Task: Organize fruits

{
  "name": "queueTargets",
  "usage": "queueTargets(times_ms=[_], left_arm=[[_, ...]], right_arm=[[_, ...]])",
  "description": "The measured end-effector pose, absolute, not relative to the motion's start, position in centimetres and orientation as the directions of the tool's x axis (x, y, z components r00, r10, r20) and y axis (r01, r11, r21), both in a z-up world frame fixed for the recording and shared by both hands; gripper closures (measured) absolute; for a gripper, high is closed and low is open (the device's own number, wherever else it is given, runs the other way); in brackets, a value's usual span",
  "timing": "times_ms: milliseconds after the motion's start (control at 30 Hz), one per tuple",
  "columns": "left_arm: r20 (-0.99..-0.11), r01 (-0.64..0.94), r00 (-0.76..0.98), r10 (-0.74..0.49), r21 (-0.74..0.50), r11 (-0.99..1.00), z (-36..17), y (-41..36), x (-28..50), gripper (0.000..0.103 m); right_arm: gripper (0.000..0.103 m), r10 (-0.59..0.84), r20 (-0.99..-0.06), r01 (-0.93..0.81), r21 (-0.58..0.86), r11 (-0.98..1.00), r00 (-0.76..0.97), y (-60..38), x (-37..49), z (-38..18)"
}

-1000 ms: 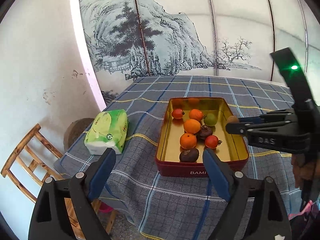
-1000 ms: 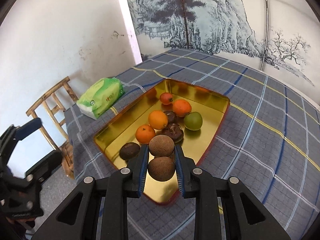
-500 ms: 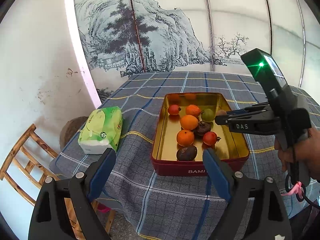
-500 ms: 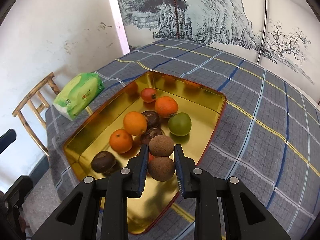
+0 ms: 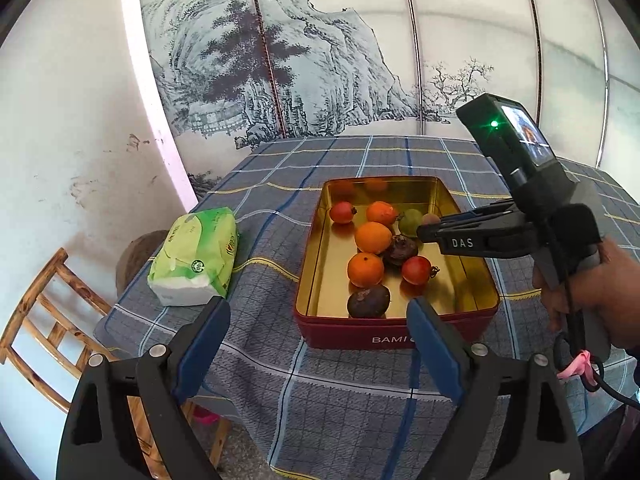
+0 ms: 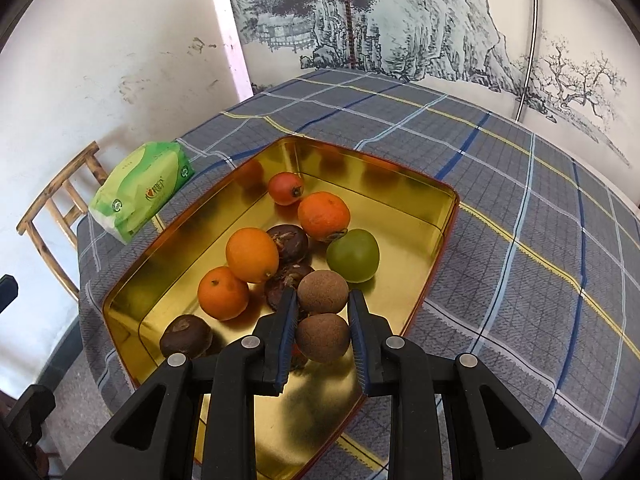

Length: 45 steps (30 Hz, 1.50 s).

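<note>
A tin (image 5: 394, 338), red outside and gold inside (image 6: 404, 216), stands on the checked tablecloth (image 5: 280, 216). It holds oranges (image 6: 252, 255), red fruits (image 6: 285, 188), a green fruit (image 6: 353, 255) and dark brown fruits (image 6: 186, 336). My right gripper (image 6: 323, 300) is shut on two round brown fruits (image 6: 322, 337), one above the other, and hangs over the tin's right part. In the left wrist view the same gripper (image 5: 430, 227) reaches in from the right above the fruit. My left gripper (image 5: 316, 312) stands open and empty in front of the tin's near wall.
A green tissue pack (image 5: 196, 256) lies on the cloth left of the tin. A wooden chair (image 5: 40, 320) stands beside the table's left corner. A painted screen (image 5: 320, 72) backs the table. A person's hand (image 5: 592, 292) holds the right gripper.
The right gripper, still shut on the two brown fruits, has moved further in over the tin and a little lower. The left gripper has stayed open and nearly still.
</note>
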<state>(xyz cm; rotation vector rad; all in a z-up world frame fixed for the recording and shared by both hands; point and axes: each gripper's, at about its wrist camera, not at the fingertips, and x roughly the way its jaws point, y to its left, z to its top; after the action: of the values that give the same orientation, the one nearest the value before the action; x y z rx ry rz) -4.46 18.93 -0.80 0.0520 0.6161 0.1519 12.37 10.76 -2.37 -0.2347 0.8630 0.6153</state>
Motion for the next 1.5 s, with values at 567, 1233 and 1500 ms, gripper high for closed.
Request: queueTargets(times_ms=[567,1233,1500], left_arm=[[-0.583,-0.1,0.801,0.136,0.094,0.991,-1.3,18.2,-4.0,0.014],[-0.493,-0.134,0.86,0.135,0.038,0.99,1.1,18.7,-6.4,0.014],[-0.381,-0.179,0.911,0.161,-0.012,0.984,4.0,18.8,-9.4,0.0]], right_arm=[[0.076,0.427,-0.765,-0.589,0.078,0.804,0.482,10.6,13.2,-3.1],[0.031,0.441,-0.478,-0.518,-0.034,0.855,0.76,5.9,2.0,3.5],[0.01,0.389,-0.274,-0.435,-0.135,0.89,0.88,3.3,-5.0,6.6]])
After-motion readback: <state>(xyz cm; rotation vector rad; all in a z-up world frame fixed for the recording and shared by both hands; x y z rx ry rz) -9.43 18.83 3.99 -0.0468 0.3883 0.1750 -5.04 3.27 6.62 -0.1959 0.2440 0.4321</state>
